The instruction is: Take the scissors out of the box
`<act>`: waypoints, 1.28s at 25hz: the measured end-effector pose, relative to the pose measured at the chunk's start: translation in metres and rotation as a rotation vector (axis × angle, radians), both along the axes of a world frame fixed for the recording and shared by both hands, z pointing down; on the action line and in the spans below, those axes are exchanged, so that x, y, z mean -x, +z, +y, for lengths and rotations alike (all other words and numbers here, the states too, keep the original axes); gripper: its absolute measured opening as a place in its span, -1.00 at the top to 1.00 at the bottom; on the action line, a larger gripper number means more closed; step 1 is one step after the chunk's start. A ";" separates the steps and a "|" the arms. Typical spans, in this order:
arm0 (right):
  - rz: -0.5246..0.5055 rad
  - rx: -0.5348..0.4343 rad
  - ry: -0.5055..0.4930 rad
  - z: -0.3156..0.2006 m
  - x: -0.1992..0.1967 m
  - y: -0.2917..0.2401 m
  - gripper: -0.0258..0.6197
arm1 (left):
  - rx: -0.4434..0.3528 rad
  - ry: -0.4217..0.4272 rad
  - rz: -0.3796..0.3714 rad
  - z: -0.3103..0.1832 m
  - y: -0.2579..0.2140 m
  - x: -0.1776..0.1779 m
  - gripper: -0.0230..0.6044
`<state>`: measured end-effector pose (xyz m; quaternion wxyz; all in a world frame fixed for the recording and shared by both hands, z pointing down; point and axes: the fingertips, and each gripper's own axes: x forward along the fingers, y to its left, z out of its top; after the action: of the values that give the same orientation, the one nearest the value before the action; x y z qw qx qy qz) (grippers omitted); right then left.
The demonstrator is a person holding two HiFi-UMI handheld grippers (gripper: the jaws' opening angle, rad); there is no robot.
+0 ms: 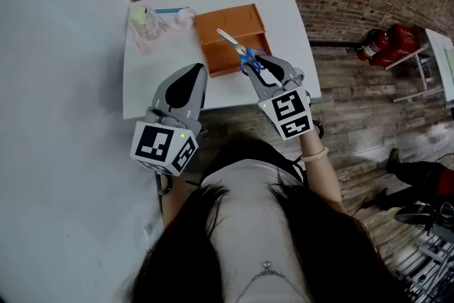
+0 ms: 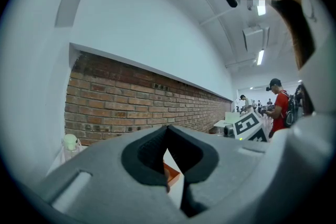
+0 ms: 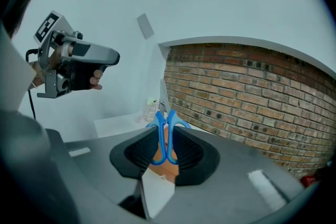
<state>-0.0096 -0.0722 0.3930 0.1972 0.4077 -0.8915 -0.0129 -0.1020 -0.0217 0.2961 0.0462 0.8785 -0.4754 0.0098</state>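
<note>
While right gripper clamps on blue handle loops, scissors sit over near edge of box, blades fwd of fingertips, pointing away. Clearance above box can't be judged from overhead.

Handling est.: light, stiff; steel blades slick, tips sharp. Best hold pt = plastic loops, where ribbed pads bite. Blade end may swing if grip is loose.

Left gripper: fingers together, nothing between.

Head view only: scissors' place rel. to box and table.
Right gripper view only: both loops squeezed between pads.
Left gripper view: sliver of box beyond closed tips.

scissors handles partly behind right tongs, bagged items too small to identify
</note>
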 end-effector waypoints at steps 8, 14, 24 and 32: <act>-0.010 -0.020 -0.013 0.004 -0.022 -0.012 0.62 | -0.001 -0.014 -0.002 0.000 -0.003 -0.024 0.93; -0.034 -0.043 -0.025 0.008 -0.034 -0.025 0.62 | -0.006 -0.027 -0.006 0.003 -0.007 -0.037 0.93; -0.059 -0.065 -0.032 0.010 -0.050 -0.035 0.61 | -0.003 -0.034 -0.011 0.000 -0.006 -0.057 0.93; -0.090 -0.077 -0.020 0.010 -0.063 -0.041 0.61 | -0.011 -0.032 -0.013 -0.005 -0.008 -0.069 0.93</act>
<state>0.0531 -0.0621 0.3515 0.1409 0.4061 -0.9024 -0.0306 -0.0335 -0.0267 0.2884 0.0384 0.8709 -0.4897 0.0120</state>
